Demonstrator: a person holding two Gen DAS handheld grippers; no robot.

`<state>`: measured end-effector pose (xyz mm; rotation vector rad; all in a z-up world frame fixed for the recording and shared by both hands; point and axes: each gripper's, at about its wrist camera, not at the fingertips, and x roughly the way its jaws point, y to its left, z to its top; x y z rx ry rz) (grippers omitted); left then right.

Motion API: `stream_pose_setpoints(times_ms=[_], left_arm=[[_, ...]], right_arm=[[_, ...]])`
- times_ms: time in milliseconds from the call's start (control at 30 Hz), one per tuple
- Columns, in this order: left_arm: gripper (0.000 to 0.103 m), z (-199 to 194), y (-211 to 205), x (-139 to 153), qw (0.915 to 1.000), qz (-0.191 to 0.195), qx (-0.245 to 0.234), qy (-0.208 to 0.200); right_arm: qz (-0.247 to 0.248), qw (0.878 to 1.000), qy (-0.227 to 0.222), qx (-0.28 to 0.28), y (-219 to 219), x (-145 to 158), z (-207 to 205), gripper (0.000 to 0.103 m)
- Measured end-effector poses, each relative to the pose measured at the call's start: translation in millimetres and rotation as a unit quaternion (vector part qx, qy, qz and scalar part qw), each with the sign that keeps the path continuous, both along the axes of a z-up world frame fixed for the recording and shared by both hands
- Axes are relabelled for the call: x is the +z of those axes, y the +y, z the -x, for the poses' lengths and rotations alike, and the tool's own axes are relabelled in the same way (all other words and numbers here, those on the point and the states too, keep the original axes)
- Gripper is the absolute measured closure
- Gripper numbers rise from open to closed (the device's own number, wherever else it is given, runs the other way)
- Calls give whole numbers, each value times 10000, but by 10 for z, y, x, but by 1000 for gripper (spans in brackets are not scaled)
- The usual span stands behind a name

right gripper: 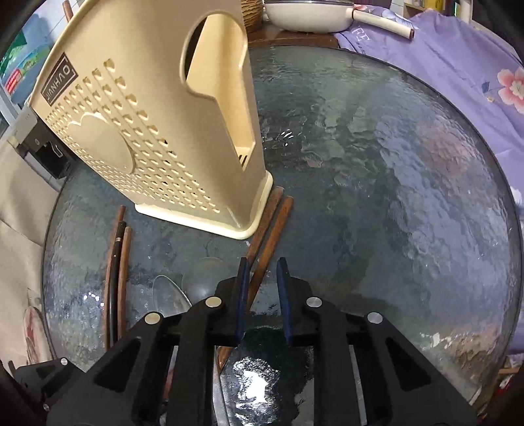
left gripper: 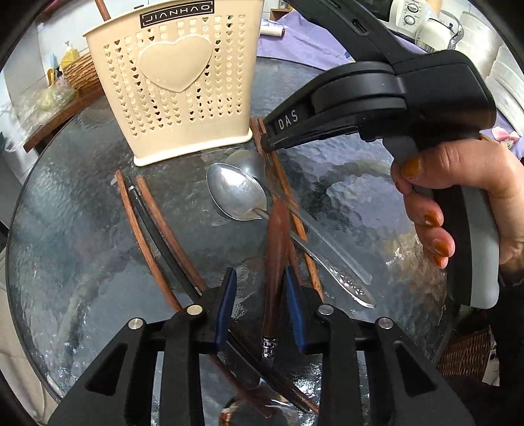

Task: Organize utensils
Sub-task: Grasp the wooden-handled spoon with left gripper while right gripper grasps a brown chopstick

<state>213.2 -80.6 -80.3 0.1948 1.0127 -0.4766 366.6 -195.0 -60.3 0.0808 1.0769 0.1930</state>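
Note:
A cream perforated utensil holder [left gripper: 177, 88] stands upright on the round glass table [left gripper: 82, 203]; it also shows in the right wrist view [right gripper: 157, 131]. My left gripper [left gripper: 260, 278] is open, its blue pads either side of a wooden-handled knife [left gripper: 276, 249], not closed on it. A metal spoon [left gripper: 235, 193] lies just ahead, over brown chopsticks [left gripper: 294, 209]. Three more sticks [left gripper: 147, 226] lie to the left. My right gripper [right gripper: 262, 272] is open around the pair of brown chopsticks [right gripper: 271, 222] beside the holder's base; from the left wrist view its tips [left gripper: 268, 137] touch down there.
A white pan [right gripper: 311, 16] sits beyond the table's far edge on purple floral cloth [right gripper: 458, 65]. A woven basket [left gripper: 80, 72] and bottles stand back left. White appliances [left gripper: 425, 23] are back right. A wicker basket [left gripper: 468, 354] sits below the table's right edge.

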Motion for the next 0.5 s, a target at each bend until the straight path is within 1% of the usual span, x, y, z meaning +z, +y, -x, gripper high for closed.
stream_pose_setpoints(times_ms=[67, 133, 233, 500], left_arm=[[79, -19, 21, -13, 10000, 21, 45, 27], [80, -77, 48, -28, 9999, 73, 98, 70], [80, -139, 30, -14, 9999, 34, 93, 42], [80, -351, -149, 21, 9999, -64, 111, 21]], right_arm=[[-62, 10000, 58, 1, -32, -3, -30, 88], [-200, 9997, 125, -59, -100, -12, -58, 88], [-296, 9994, 161, -106, -151, -28, -123, 88], [-160, 9995, 156, -231, -87, -27, -220, 88]])
